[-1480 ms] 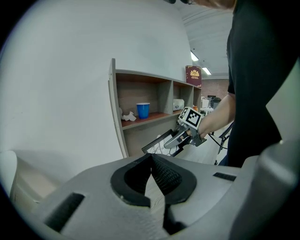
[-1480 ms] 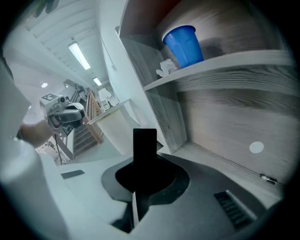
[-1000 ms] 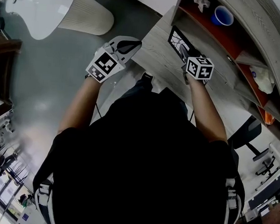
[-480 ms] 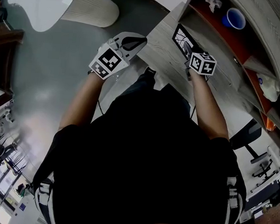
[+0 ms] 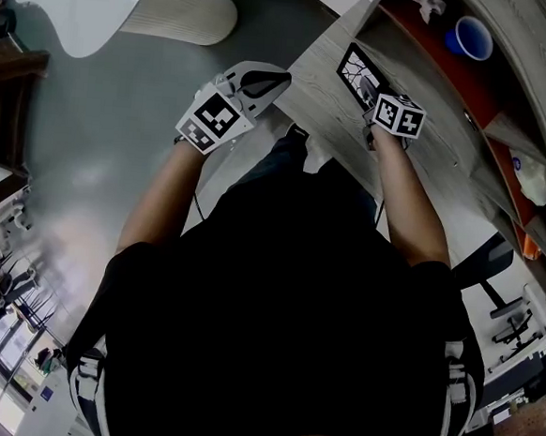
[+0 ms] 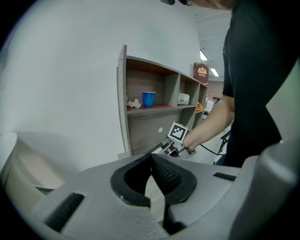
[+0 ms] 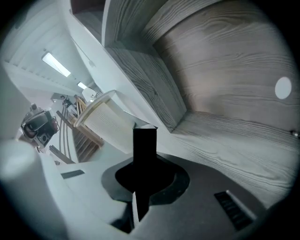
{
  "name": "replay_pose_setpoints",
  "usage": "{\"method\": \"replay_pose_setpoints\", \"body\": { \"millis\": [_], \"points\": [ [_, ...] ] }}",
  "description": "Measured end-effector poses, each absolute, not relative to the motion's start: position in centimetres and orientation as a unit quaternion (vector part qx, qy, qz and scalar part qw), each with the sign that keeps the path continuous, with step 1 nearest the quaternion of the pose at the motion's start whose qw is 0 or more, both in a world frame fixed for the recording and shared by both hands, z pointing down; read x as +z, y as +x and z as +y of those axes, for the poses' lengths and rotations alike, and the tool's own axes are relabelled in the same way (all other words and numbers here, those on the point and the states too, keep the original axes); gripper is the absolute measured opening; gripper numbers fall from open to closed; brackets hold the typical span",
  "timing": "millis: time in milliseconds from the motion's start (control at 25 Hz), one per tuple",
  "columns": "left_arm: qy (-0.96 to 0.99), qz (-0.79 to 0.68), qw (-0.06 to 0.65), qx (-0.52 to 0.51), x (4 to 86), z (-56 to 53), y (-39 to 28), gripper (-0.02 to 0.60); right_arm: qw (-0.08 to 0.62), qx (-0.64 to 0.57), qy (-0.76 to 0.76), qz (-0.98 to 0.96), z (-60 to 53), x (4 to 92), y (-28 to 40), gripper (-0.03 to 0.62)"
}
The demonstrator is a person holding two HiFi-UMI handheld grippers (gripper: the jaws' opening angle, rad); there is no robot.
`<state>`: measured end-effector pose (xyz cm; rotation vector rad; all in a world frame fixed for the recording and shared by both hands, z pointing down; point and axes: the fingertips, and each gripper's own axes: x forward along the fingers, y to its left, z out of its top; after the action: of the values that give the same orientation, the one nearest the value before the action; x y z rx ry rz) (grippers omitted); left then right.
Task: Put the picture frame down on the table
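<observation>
Black frame (image 5: 356, 70) with a white crackle-lined picture sits clamped edge-on in the right gripper (image 5: 371, 98). Left gripper (image 5: 263, 78) is closed, empty.

picture frame (image 5: 357, 69) partly hidden under right gripper (image 5: 374, 107), white shelf object (image 5: 429, 1) cut off

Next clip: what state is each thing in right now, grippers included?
left gripper: jaws shut, nothing between them, beside the table's corner.
right gripper: shut on the picture frame's edge.
picture frame: held tilted over the table; whether it touches the table cannot be told.
blue cup: upright on the shelf.
</observation>
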<state>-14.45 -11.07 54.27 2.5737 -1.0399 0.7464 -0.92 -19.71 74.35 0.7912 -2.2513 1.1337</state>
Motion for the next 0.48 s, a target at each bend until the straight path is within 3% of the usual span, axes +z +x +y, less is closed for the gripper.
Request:
{"method": "replay_pose_setpoints", "body": {
  "millis": [480],
  "points": [
    [0.886, -0.358, 0.151, 0.251, 55.1, -11.3, -14.8, 0.017, 0.260, 0.445, 0.278, -0.810, -19.0, 76.8, -1.5, 0.017]
  ]
}}
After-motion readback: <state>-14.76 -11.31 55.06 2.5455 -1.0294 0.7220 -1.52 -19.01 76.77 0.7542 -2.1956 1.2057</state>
